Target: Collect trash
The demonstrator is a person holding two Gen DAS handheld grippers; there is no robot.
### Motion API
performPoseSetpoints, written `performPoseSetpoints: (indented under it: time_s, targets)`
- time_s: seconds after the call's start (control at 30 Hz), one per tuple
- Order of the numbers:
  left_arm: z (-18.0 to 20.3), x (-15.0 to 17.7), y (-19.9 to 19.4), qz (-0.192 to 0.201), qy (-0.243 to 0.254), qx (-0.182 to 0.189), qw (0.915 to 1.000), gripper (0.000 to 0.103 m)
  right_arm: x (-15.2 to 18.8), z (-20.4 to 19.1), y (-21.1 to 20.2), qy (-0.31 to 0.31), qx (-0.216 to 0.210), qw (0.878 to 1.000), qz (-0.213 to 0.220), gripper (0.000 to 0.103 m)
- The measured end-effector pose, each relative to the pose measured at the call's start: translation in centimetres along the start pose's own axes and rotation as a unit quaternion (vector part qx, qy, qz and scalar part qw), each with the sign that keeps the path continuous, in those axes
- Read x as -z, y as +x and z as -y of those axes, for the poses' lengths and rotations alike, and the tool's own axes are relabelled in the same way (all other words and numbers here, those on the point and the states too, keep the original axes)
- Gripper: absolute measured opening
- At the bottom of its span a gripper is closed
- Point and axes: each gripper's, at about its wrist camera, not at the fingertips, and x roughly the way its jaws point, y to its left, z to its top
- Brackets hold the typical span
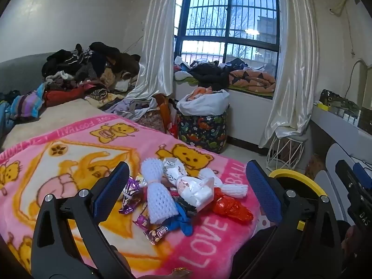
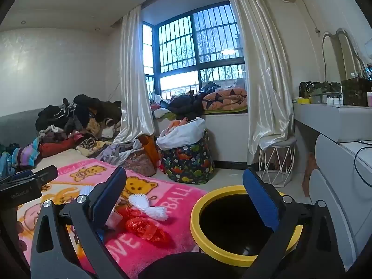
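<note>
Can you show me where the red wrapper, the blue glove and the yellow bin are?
red wrapper (image 1: 229, 205): left wrist view, crinkled middle.
blue glove (image 1: 183, 222): left wrist view, knotted part.
yellow bin (image 2: 197, 209): right wrist view, left rim.

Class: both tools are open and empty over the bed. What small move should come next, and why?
Probably lower the left tool onto the white foam net and close on it. The net lies on top of the wrapper pile, between the open jaws, and the yellow-rimmed bin stands open beside the blanket.
</note>
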Motion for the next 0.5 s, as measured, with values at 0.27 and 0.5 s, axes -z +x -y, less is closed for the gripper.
performPoseSetpoints:
  time_s: [0.27,0.5]
  targets:
    - [0.71,-0.75,-0.41,0.008,-0.002,-0.001,1.0000,0.092,-0.14,-0.46,0.48,-0.017,-0.002,1.000,-0.003,0.097]
    - [0.89,-0.94,-0.72,0.011,-0.002,0.003,0.9999,0.092,0.01,-0.66,0.25,-0.020,-0.004,1.000,0.004,0.097]
